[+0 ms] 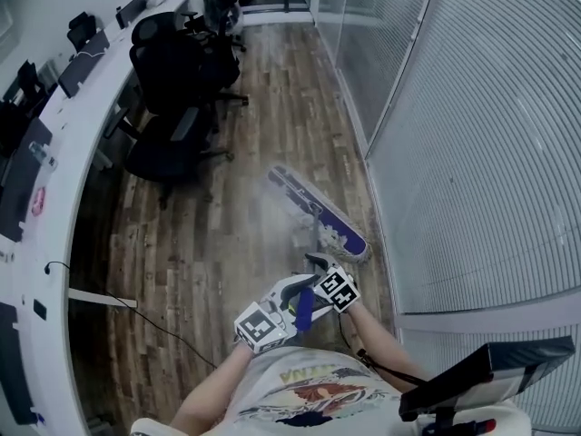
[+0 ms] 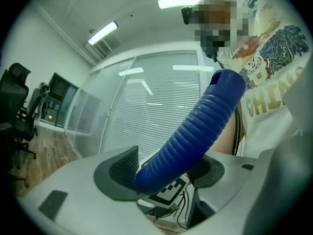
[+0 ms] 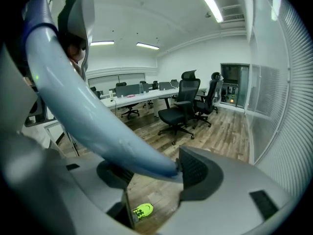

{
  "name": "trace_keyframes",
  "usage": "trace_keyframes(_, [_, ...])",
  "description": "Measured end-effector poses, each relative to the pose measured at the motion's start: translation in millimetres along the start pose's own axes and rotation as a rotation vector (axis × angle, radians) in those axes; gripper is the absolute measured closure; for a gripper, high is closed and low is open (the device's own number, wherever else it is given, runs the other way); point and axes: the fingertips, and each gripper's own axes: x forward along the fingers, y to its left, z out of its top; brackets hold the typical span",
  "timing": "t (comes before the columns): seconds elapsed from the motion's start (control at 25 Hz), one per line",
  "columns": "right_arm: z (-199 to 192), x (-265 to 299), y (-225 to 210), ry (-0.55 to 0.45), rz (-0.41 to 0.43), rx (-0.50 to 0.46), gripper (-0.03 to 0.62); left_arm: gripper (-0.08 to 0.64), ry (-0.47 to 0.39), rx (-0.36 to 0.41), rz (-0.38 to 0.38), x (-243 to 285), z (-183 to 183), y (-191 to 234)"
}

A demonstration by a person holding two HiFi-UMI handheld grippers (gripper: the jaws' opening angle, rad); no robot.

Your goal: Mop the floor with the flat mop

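Note:
In the head view the flat mop head (image 1: 318, 212), blue with a pale fringe, lies slantwise on the wood floor close to the glass wall. Its pole runs back toward me. My left gripper (image 1: 289, 300) is shut on the blue ribbed grip (image 1: 304, 309) at the pole's top end; in the left gripper view that ribbed grip (image 2: 195, 131) passes between the pads of the left gripper (image 2: 166, 173). My right gripper (image 1: 322, 272) is a little lower on the pole. In the right gripper view the pale pole (image 3: 93, 106) is clamped in the right gripper (image 3: 151, 173).
Black office chairs (image 1: 177, 89) stand at the left beside a long white desk (image 1: 77, 134). A glass wall with blinds (image 1: 454, 153) runs along the right. A thin cable (image 1: 136, 307) crosses the floor. A black panel (image 1: 490, 371) sits at lower right. A yellow-green shoe (image 3: 142, 210) shows below.

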Motion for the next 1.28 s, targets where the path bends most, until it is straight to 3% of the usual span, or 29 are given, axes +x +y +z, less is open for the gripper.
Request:
trace_keyframes(0.4, [24, 46, -113, -0.011, -0.007, 0.025, 0.337, 0.284, 0.060, 0.024, -0.054, 60, 1, 104])
trace_keyframes(0.6, [44, 62, -179, -0.043, 0.016, 0.034, 0.336, 0.284, 0.041, 0.013, -0.030, 98, 15, 162])
trace_keyframes(0.8, [65, 81, -274, -0.052, 0.039, 0.029, 0.336, 0.284, 0.054, 0.009, -0.013, 161, 31, 240])
trace_keyframes(1.08, [77, 83, -436, -0.040, 0.040, 0.002, 0.337, 0.284, 0.098, 0.053, -0.016, 294, 48, 337])
trace_keyframes(1.28, [83, 90, -503, 0.001, 0.061, -0.057, 0.339, 0.284, 0.118, 0.056, 0.004, 344, 56, 385])
